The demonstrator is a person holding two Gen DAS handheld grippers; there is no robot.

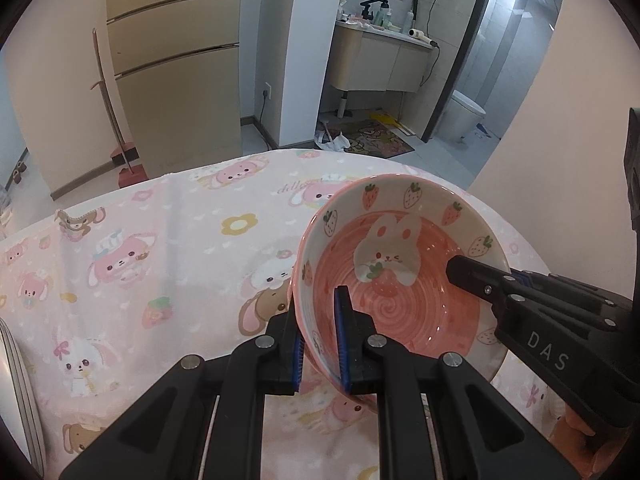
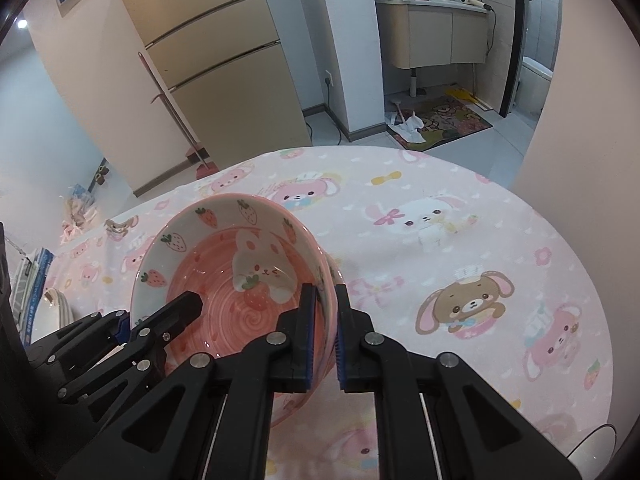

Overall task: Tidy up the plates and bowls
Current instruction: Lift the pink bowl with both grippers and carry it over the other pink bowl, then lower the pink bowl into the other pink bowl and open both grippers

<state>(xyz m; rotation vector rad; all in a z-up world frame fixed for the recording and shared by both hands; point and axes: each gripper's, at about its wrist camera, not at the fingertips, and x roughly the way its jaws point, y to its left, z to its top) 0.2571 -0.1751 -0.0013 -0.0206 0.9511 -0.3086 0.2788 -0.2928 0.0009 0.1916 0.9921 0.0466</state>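
A pink bowl (image 1: 400,280) with a bunny and strawberries inside is held above the pink cartoon tablecloth (image 1: 160,260). My left gripper (image 1: 320,344) is shut on the bowl's left rim, one finger inside and one outside. My right gripper (image 2: 324,336) is shut on the bowl's (image 2: 224,280) right rim the same way. Each gripper shows in the other's view: the right one (image 1: 480,280) reaches into the bowl from the right, the left one (image 2: 160,320) from the left. The bowl is tilted toward the cameras.
White plate edges show at the table's far left (image 1: 16,380) and in the right wrist view (image 2: 60,304). A white rim (image 2: 596,448) sits at the lower right. Beyond the table stand a fridge (image 1: 180,60), a broom (image 1: 116,120) and an open bathroom doorway (image 1: 460,80).
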